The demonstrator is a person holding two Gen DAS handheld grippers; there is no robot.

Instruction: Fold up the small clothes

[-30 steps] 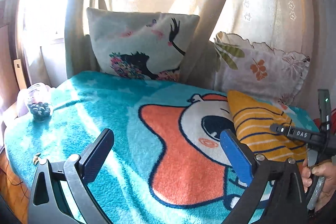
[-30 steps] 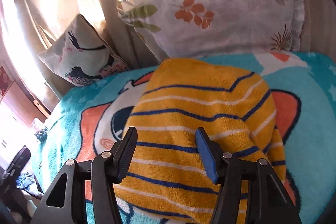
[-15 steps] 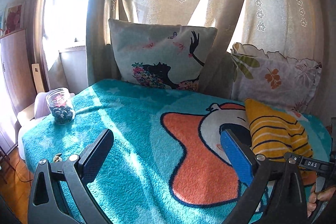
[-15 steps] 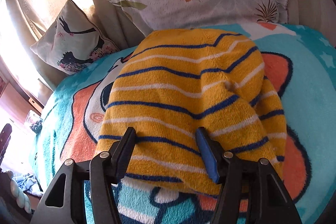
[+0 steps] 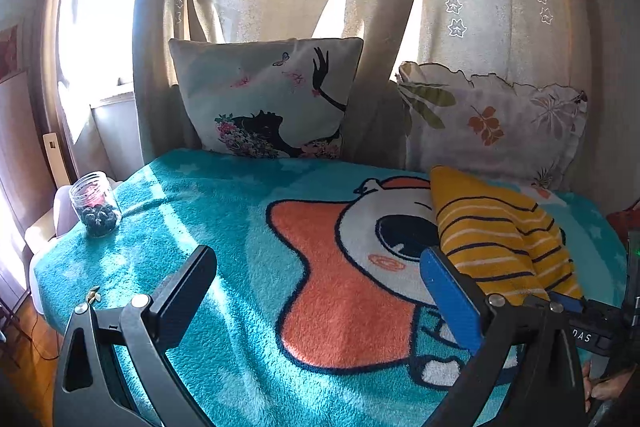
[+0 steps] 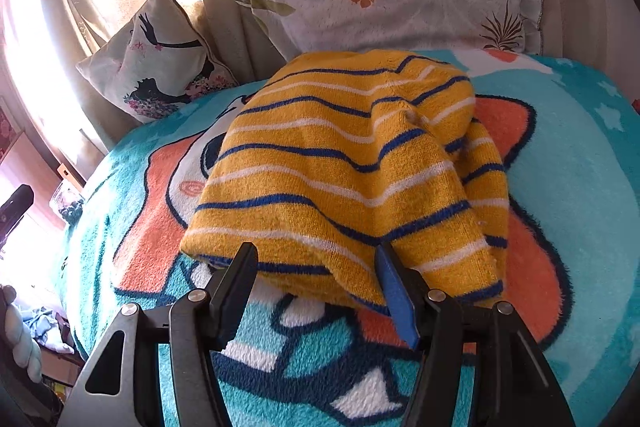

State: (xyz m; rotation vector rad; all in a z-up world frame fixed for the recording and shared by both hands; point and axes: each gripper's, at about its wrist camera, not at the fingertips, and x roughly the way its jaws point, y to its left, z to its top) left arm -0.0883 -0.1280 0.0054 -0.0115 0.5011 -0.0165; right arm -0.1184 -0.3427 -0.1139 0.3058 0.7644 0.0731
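A small yellow sweater (image 6: 344,167) with blue and white stripes lies folded on the teal cartoon blanket (image 6: 580,187). It also shows in the left wrist view (image 5: 500,239) at the right. My right gripper (image 6: 316,259) is open, its fingertips at the sweater's near edge, holding nothing. My left gripper (image 5: 320,267) is open and empty above the blanket (image 5: 224,219), left of the sweater. The right gripper's body shows at the right edge of the left wrist view.
Two pillows lean against the curtain at the back: a lady-print one (image 5: 272,99) and a leaf-print one (image 5: 492,123). A glass jar (image 5: 95,203) stands at the blanket's left corner. The blanket's edge drops off on the left.
Both grippers have pulled back from the sweater. The right gripper, earlier over the sweater, now sits at its near edge. The sweater lies still.
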